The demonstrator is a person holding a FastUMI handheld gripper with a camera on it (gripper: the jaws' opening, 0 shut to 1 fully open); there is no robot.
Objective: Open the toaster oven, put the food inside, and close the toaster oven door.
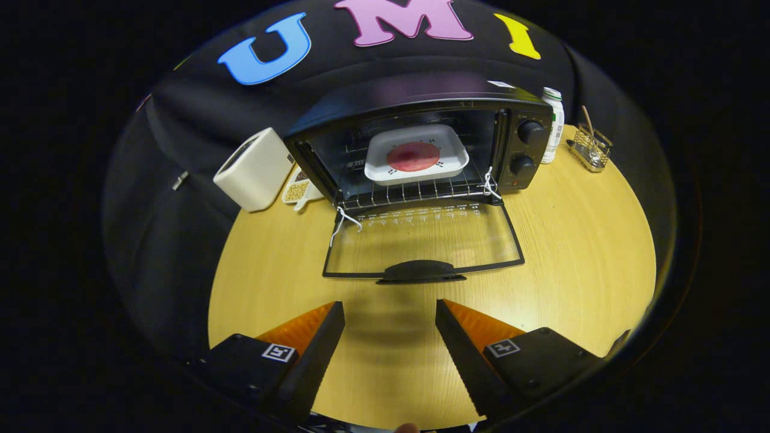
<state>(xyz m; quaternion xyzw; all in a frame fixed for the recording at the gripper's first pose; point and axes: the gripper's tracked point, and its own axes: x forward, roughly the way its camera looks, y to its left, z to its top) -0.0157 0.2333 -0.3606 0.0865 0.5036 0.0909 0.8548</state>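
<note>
Gripper: the gripper point(390, 313) is held with its fingers spread wide; nothing is gripped between them and nothing is touched; only bare table top is seen in the gap.
Fingers: one finger point(313, 355) is seen on each side of the gap, each carrying a small square marker of black and white.
Writing: a row of small pale marks is printed along the hinge edge of the glass door, too small to be read; a small white sticker on the oven's top and the print on the bottle are likewise too small to be read.
Toaster oven: the toaster oven point(421, 114) is set on the wooden table point(577, 252), beyond the fingers and roughly in line with the gap between them.
Door: the oven door point(421, 240) is folded fully down, lying flat toward the gripper; its dark handle point(421, 270) is the nearest part, just ahead of the fingertips but apart from them.
Food: a round reddish piece of food point(412, 156) is carried on a white square tray point(379, 165), which is set on the wire rack point(415, 192) inside the oven.
Knobs: two dark knobs point(529, 131) are placed on the oven's right panel.
Left of oven: a cream box-shaped appliance point(255, 169) is stood just beside it, with a small flat packet point(299, 189) between the two.
Right of oven: a white bottle point(552, 123) is stood just beside it; a small wire holder point(591, 149) is set farther right.
</note>
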